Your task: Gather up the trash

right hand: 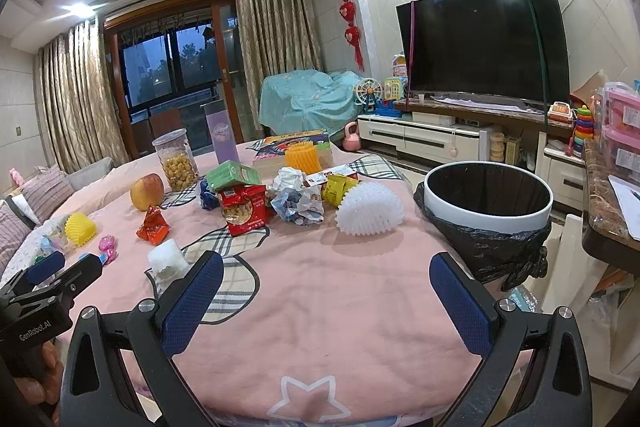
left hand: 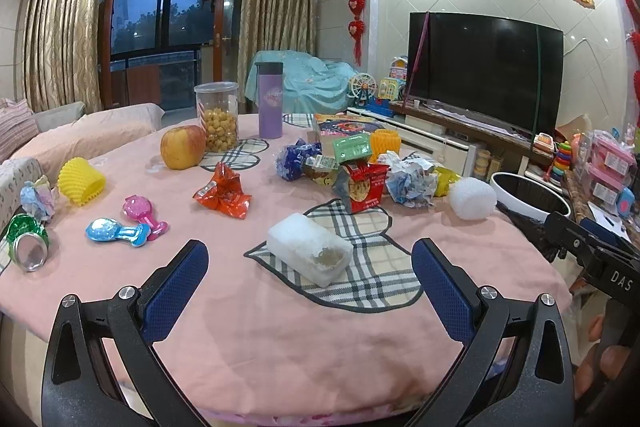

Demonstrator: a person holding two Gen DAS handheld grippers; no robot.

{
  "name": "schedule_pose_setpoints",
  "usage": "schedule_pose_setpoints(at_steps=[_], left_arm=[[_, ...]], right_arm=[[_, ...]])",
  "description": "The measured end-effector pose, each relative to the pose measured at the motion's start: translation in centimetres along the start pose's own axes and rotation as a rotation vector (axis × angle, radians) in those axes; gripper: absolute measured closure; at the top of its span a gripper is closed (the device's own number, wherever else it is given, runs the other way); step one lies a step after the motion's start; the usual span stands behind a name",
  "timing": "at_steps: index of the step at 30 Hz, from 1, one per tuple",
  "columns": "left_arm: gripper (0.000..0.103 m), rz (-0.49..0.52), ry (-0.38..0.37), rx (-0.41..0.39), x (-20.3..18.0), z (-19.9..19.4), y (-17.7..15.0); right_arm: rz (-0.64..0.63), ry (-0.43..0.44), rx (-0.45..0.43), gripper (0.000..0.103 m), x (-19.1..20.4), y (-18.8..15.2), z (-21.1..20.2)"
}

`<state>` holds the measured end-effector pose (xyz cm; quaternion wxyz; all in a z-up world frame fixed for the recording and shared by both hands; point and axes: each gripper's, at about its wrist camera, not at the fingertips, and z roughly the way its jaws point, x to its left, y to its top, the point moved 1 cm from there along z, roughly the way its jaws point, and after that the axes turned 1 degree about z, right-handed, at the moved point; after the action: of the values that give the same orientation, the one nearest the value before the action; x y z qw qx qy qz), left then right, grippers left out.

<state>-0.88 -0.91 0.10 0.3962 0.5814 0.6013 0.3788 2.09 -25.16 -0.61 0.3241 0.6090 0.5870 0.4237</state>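
Trash lies on the pink tablecloth (left hand: 280,327): a white foam block (left hand: 308,251) (right hand: 168,261), a red wrapper (left hand: 224,193) (right hand: 154,227), a red snack box (left hand: 366,187) (right hand: 244,209), crumpled paper (left hand: 410,183) (right hand: 298,205), a white foam net (left hand: 472,198) (right hand: 370,209) and a green can (left hand: 26,241). A white bin with a black bag (right hand: 486,203) (left hand: 528,197) stands at the table's right edge. My left gripper (left hand: 310,267) is open, just before the foam block. My right gripper (right hand: 326,287) is open and empty over bare cloth.
An apple (left hand: 182,147), a snack jar (left hand: 218,117), a purple flask (left hand: 270,99), yellow foam sleeves (left hand: 82,181) (right hand: 302,157), toy rattles (left hand: 128,225) and a book (right hand: 296,147) also sit on the table. A TV (right hand: 480,43) and its cabinet stand behind.
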Motion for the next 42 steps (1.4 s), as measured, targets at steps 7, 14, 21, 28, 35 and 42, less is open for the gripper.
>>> schedule_pose_setpoints(at_steps=[7,14,21,28,35,42], left_arm=[[0.000,0.002,-0.002,0.003,0.0,0.0,-0.1],[0.000,0.001,-0.007,0.021,0.0,0.5,-0.3],[0.000,-0.002,-0.016,0.063,0.0,1.6,-0.7],[0.000,-0.014,-0.009,0.142,0.2,4.0,-1.1],[0.000,-0.031,0.014,0.229,0.3,7.1,-1.2],[0.000,-0.049,0.031,0.297,0.0,9.9,-1.1]], right_arm=[[0.002,0.001,0.002,0.000,0.0,0.0,0.0],[0.008,0.004,0.009,0.000,0.1,-0.1,0.1],[0.023,0.014,0.037,0.000,-0.1,-0.2,0.7],[0.043,0.036,0.088,0.000,-1.3,0.3,2.3],[0.061,0.044,0.169,0.000,-2.8,0.4,5.1],[0.087,0.041,0.232,0.000,-4.9,1.1,8.2]])
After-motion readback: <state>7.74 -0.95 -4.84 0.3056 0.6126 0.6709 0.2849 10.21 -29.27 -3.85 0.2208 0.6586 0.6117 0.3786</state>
